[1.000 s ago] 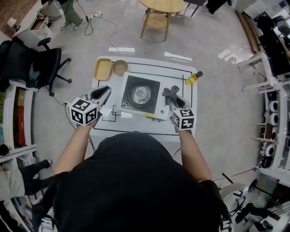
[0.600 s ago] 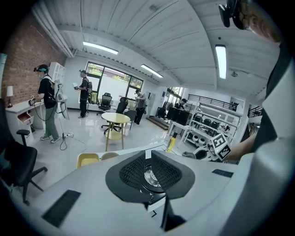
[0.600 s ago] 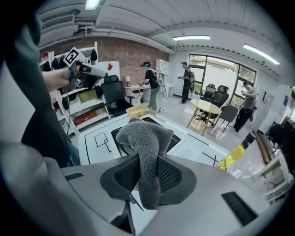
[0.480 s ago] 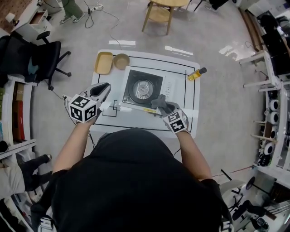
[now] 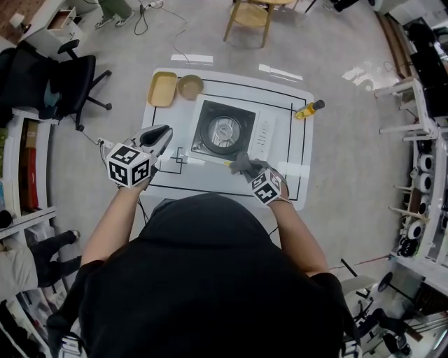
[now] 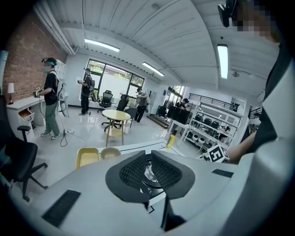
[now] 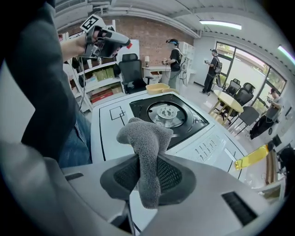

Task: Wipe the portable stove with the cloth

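Head view layout: a person stands at the near edge of a white counter (image 5: 166,117), one tool in each hand
Counter: rounded corners, black lines drawn on it; it carries the stove, a tray, a bowl and a bottle
Office chair (image 5: 70,78): black, on the floor well to the left of the counter
Round wooden table (image 5: 253,15): on the floor beyond the far edge of the counter
Portable stove (image 5: 222,129): near the middle of the counter, black square top with a round burner, white control strip along its right side
Left tool (image 5: 162,135): held above the counter's left part, beside the stove and apart from it; left gripper view shows its jaws (image 6: 148,168) a narrow gap apart with nothing between them, the burner showing through the gap
Right tool (image 5: 246,168): at the stove's near right corner; right gripper view shows its jaws (image 7: 148,177) clenched on the cloth
Yellow tray (image 5: 161,89): far left corner of the counter, just beside the bowl
Cloth (image 7: 145,140): grey and fluffy, pinched mid-length, one end bunched above the jaws, the other hanging below; it sits at the stove's near edge (image 5: 241,163), contact with the stove cannot be told
Bowl (image 5: 189,86): tan, right of the tray
Bottle (image 5: 308,110): yellow with a dark cap, lying near the counter's right edge
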A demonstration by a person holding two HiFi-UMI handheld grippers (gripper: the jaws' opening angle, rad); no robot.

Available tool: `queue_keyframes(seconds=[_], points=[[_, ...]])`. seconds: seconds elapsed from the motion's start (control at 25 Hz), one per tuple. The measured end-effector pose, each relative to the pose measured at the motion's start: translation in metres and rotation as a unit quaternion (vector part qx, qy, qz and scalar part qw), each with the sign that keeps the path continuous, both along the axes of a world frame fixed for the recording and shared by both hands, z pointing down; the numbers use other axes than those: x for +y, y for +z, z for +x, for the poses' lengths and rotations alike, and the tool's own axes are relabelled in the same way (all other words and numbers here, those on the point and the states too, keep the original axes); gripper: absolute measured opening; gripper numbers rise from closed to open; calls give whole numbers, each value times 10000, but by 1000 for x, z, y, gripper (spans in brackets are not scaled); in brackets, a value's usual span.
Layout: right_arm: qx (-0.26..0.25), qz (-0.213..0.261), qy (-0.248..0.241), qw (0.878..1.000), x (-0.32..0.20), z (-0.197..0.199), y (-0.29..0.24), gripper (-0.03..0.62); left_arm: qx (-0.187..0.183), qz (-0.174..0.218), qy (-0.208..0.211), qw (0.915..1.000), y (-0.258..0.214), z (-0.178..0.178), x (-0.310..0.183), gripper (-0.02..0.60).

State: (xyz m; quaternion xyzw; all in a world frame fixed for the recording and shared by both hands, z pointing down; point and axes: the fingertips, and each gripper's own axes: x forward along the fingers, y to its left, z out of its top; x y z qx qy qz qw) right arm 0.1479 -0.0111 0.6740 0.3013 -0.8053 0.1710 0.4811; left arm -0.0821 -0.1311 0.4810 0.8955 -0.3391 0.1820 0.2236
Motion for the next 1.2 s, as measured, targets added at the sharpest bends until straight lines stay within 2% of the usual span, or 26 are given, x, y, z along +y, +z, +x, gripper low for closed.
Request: queue_keyframes(seconds=[0.48, 0.84, 1.2], points=[[289, -198, -330, 9988, 2, -21, 13, 106, -19, -11, -88, 10000, 1, -13, 5, 58], [499, -26, -645, 9967, 1, -36, 13, 106, -37, -19, -179, 9998, 2, -29, 9, 58], [440, 43, -1258, 9911, -8, -92, 11, 106, -18, -39, -262, 9996, 3, -45, 14, 58]])
